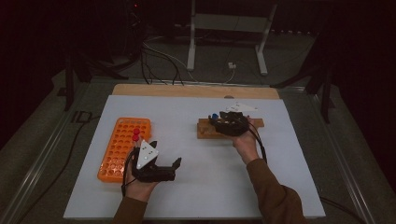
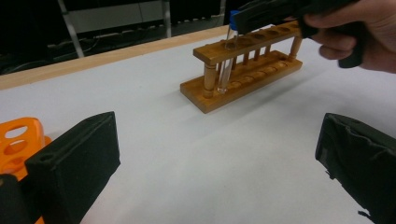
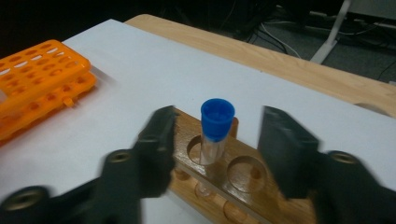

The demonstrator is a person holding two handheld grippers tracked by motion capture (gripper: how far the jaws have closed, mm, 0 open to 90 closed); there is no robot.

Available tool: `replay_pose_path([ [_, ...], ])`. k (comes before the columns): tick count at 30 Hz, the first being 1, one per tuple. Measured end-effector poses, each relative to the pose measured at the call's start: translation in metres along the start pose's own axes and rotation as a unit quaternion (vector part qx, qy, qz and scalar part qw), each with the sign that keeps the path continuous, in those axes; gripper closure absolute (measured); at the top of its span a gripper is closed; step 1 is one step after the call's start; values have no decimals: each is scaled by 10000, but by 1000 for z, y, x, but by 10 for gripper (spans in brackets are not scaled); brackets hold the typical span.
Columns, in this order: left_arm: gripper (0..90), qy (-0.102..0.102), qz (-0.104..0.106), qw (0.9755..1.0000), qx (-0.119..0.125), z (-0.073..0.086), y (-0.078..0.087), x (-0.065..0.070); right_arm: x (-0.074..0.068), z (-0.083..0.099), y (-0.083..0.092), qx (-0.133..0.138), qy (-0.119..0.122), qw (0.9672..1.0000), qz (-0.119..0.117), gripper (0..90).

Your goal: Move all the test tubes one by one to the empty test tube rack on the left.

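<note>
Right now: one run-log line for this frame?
right gripper: open, jaws flank blue-capped tube, no contact | tube: upright in wooden rack | left gripper: open, empty | orange rack: two red-capped tubes

Both forearms wear brown sleeves. The left claw (image 1: 164, 161) is black, topped by a grey three-cornered plate with small dark marks, a black cable trailing behind it. The right claw (image 3: 215, 154) has blocky black jaws with round screw holes at their bases.

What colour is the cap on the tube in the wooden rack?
Blue cap; the right gripper view shows it best.
</note>
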State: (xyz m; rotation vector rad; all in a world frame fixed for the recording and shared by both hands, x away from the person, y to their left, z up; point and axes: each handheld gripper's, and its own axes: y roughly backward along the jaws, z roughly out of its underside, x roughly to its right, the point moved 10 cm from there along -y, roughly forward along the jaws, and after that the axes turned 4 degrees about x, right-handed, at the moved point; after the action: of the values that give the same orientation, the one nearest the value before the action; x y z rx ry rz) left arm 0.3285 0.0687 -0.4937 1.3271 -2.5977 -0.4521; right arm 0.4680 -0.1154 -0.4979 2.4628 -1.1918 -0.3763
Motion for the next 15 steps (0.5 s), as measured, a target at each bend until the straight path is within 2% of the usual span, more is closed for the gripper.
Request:
replay_pose_path([
  [5,4,8,23,10000,-38,2,-1,1,-1,5,-10,-60,-26,10000,15,677],
  [8,4,7,33,10000,-52,3,-1,1,-1,9,-14,-131,-41,9999,-13,755],
  [15,4,17,39,10000,-70,4,-2,1,-7,9,-17,-114,119,9999,0,765],
])
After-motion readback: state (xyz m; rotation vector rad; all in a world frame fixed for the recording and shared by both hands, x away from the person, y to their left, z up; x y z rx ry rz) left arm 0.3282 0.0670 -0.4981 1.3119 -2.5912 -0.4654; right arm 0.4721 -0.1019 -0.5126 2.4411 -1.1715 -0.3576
